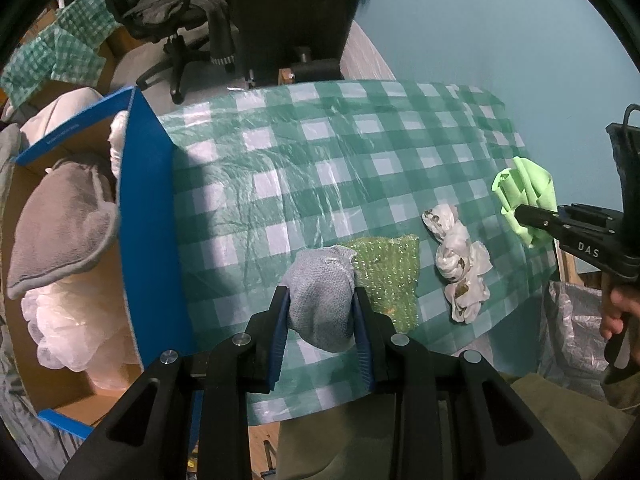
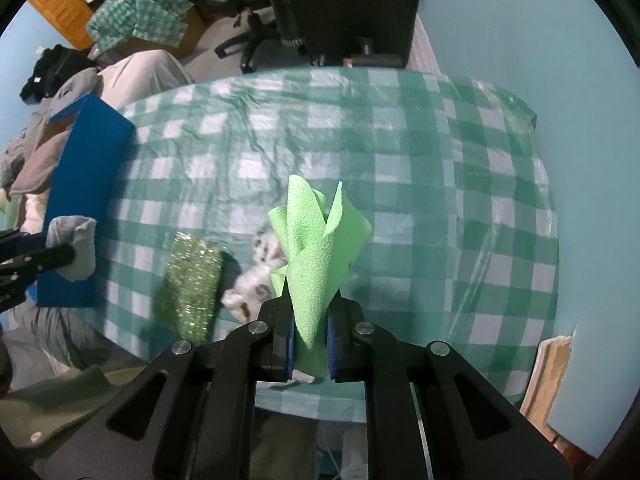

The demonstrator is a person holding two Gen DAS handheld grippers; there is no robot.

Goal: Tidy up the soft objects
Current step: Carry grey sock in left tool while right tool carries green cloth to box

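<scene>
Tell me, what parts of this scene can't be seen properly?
- Box: its near end runs out of the left view, so its contents show partly.
- Patterned bag: mostly behind the green cloth in the right view.
- Sparkly green pad: blurred in the right view.

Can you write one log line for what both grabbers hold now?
left gripper: shut on grey sock | right gripper: shut on green cloth | blue box: left

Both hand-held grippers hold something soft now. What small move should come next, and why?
Probably carry the left hand-held gripper leftward over the blue box and release there. It is shut on the grey sock, which sits close beside the box wall, and the box already holds other soft items. The right hand-held gripper, gripping the green cloth, is farther away.
</scene>
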